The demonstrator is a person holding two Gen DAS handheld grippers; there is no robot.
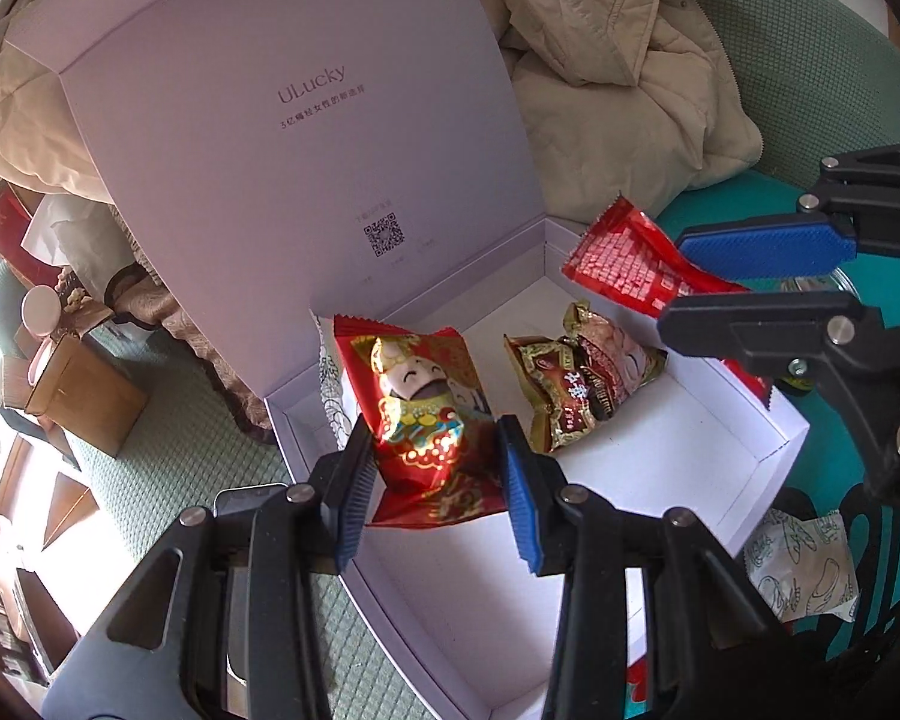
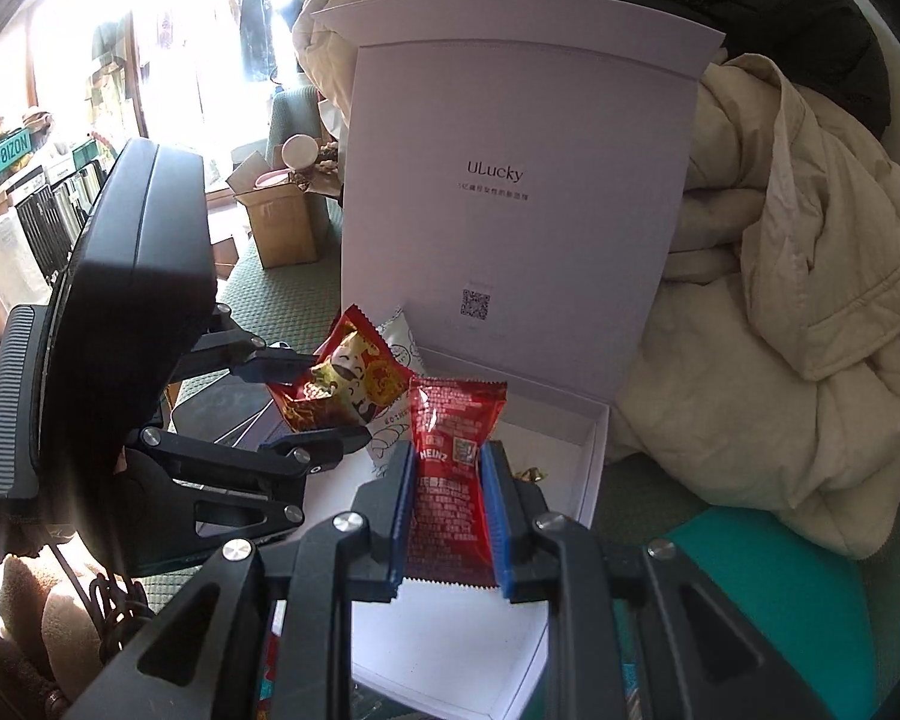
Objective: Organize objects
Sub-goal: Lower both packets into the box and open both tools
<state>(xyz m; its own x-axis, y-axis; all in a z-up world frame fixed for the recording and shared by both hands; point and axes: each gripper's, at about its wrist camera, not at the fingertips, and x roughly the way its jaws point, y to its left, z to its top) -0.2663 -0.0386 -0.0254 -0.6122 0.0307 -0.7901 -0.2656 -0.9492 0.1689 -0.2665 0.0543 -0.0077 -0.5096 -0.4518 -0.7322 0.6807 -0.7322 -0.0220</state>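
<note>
A white box [image 1: 744, 468] stands with its tall lid [image 1: 270, 150] upright. My left gripper [image 1: 435, 450] is shut on a red snack packet [image 1: 426, 396] with a cartoon figure, held over the box's near left corner. A gold and red packet [image 1: 582, 378] lies inside the box. At the right, my right gripper [image 1: 678, 279] is shut on a red ketchup sachet [image 1: 624, 264] over the box's far right wall. In the right wrist view, the right gripper [image 2: 450, 462] pinches the Heinz sachet [image 2: 450, 480] above the box [image 2: 594, 468]. The left gripper [image 2: 336, 402] holds the red packet [image 2: 342, 384] to its left.
A beige jacket [image 1: 618, 60] is heaped behind and to the right of the box. One white patterned packet [image 1: 330, 384] stands behind the red one; another [image 1: 804, 570] lies outside the box at lower right. A cardboard box [image 1: 84, 396] sits left on the green cushion [image 1: 198, 456].
</note>
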